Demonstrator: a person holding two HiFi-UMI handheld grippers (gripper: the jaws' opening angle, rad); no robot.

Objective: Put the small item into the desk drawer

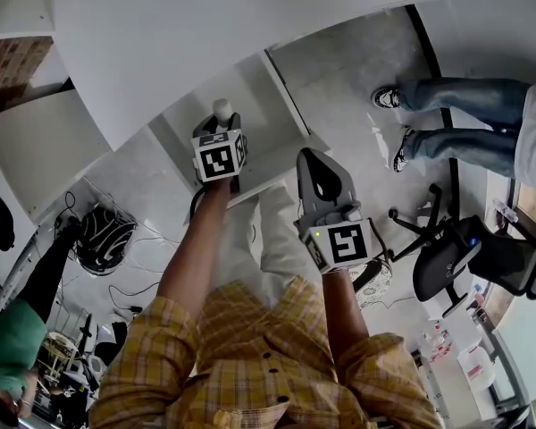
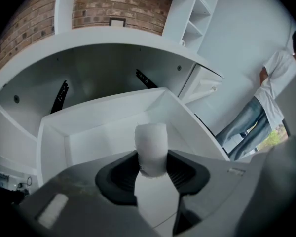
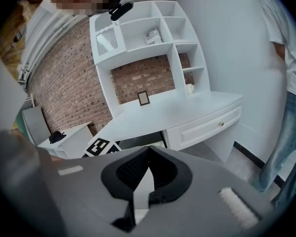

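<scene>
- Small white item [image 2: 151, 147] sat pinched between the jaws of the left gripper [image 2: 152, 166], its long axis running straight out past the fingertips.
- Open drawer [image 2: 89, 132] lay directly ahead of and beneath the item, which hung over the drawer's hollow, touching neither walls nor floor as far as the views showed.
- Right gripper [image 3: 147, 168] hung further back on the right, outside the drawer, jaws closed with nothing between them.
- Only the left gripper was placed for the drop; a release there looked likely to land the item inside.
</scene>
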